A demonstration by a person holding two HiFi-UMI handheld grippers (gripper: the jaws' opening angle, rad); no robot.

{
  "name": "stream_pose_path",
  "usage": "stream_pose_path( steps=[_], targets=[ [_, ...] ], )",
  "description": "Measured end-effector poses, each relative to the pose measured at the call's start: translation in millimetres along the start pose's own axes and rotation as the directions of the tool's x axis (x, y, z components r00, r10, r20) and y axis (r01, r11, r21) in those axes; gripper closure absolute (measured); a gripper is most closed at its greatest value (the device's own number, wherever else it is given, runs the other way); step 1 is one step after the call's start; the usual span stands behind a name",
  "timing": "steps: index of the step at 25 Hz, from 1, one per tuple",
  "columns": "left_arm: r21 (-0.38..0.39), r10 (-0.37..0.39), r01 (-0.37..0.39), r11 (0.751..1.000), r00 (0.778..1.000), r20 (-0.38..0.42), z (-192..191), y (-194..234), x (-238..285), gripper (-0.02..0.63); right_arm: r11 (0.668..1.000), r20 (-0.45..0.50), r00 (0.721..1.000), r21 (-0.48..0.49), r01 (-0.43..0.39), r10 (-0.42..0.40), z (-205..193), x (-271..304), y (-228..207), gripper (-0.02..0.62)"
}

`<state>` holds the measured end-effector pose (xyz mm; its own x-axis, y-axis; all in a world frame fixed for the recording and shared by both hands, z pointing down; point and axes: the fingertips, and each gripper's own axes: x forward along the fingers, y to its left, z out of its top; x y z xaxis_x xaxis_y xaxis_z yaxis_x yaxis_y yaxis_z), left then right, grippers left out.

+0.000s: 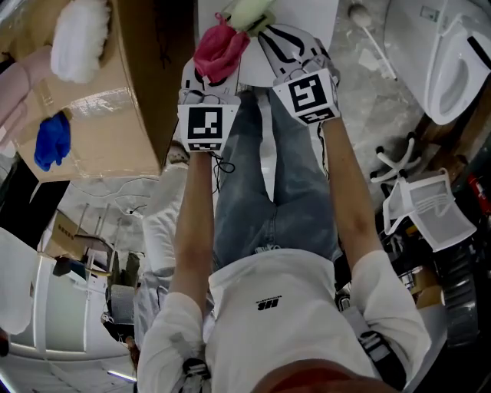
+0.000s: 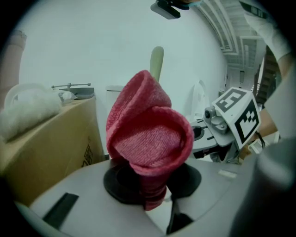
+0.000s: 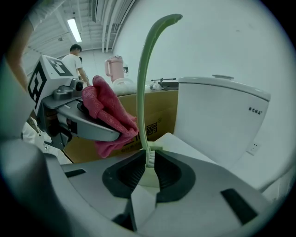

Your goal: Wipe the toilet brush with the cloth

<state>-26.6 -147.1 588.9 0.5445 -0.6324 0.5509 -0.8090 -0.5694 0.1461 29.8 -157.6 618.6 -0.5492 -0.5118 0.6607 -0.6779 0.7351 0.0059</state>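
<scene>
My left gripper is shut on a red knitted cloth, which bunches up above its jaws; the cloth's narrow lower part is pinched between the pads. My right gripper is shut on a pale green toilet brush. In the right gripper view the brush stands upright from the jaws, its curved handle arching overhead. The two grippers are side by side, with the cloth just left of the brush handle and almost touching it. The handle shows behind the cloth.
A cardboard box stands at the left with a white fluffy duster and a blue cloth on it. A white toilet and its tank are at the right, with a white basket below. A person stands far behind.
</scene>
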Motion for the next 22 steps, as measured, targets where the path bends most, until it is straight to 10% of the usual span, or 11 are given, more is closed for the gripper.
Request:
stream_pose_path(
  steps=[22],
  targets=[
    [-0.030, -0.019, 0.020, 0.999, 0.999, 0.028, -10.0, 5.1, 58.1, 0.433, 0.994, 0.018, 0.997, -0.085, -0.072, 0.073, -13.5, 54.4, 3.2, 0.489]
  ],
)
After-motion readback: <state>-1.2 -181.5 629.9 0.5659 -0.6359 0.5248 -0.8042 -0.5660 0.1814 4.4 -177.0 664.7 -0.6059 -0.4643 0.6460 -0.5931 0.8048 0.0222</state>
